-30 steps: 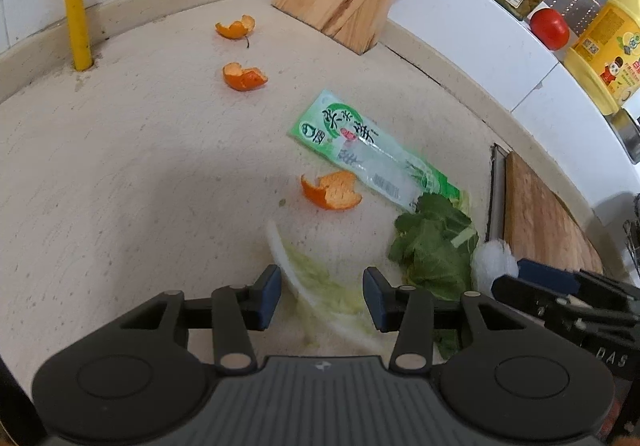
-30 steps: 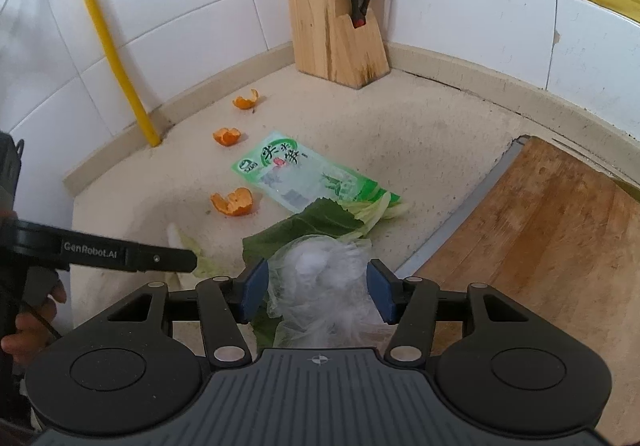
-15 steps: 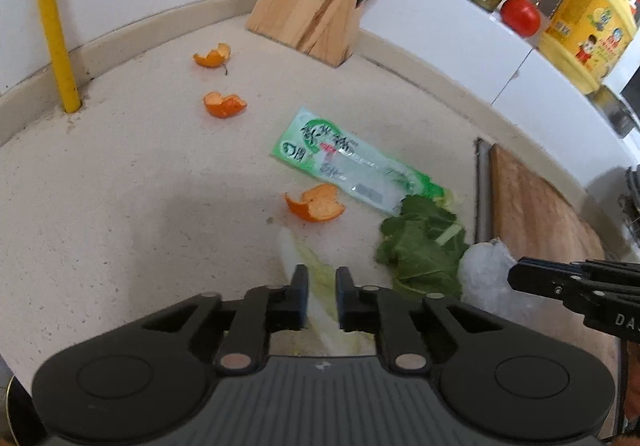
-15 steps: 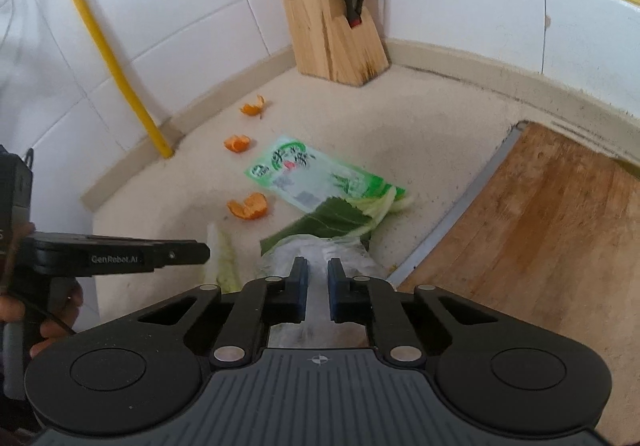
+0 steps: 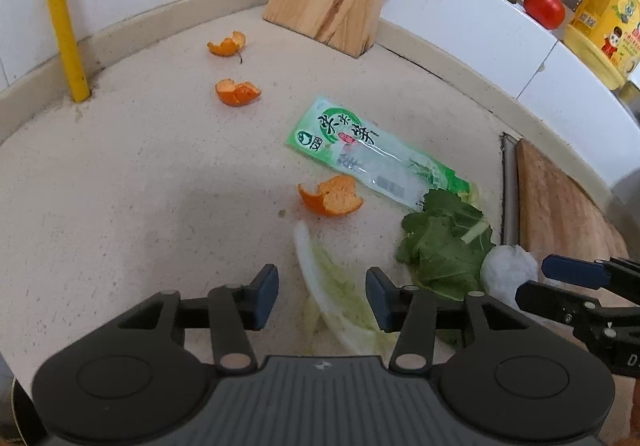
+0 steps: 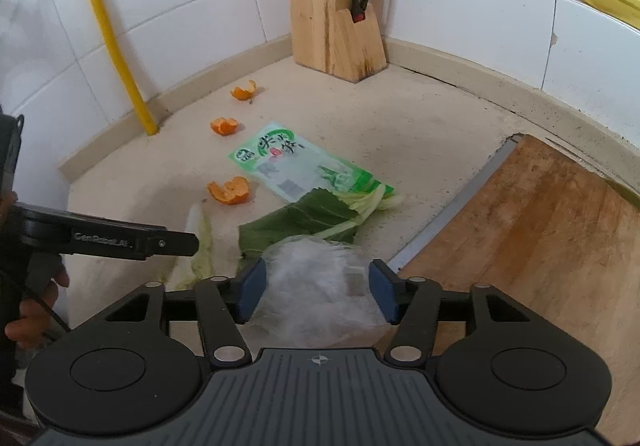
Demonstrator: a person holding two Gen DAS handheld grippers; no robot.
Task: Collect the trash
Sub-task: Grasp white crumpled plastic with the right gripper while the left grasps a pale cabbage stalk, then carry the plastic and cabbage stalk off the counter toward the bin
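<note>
Hovering low, you had both tongs just reopened to straddle their scraps: left tongs (image 5: 322,296) parted over the cabbage leaf (image 5: 332,286), right tongs (image 6: 317,296) wide around the plastic wad (image 6: 316,286), neither pinched, both resting on the bench (image 5: 140,174).

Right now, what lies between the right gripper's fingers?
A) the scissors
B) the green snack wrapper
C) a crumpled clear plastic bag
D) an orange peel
C: the crumpled clear plastic bag sits between the open fingers of the right gripper, whose jaws have just been opening; the orange peel and green wrapper lie farther out on the counter.
</note>
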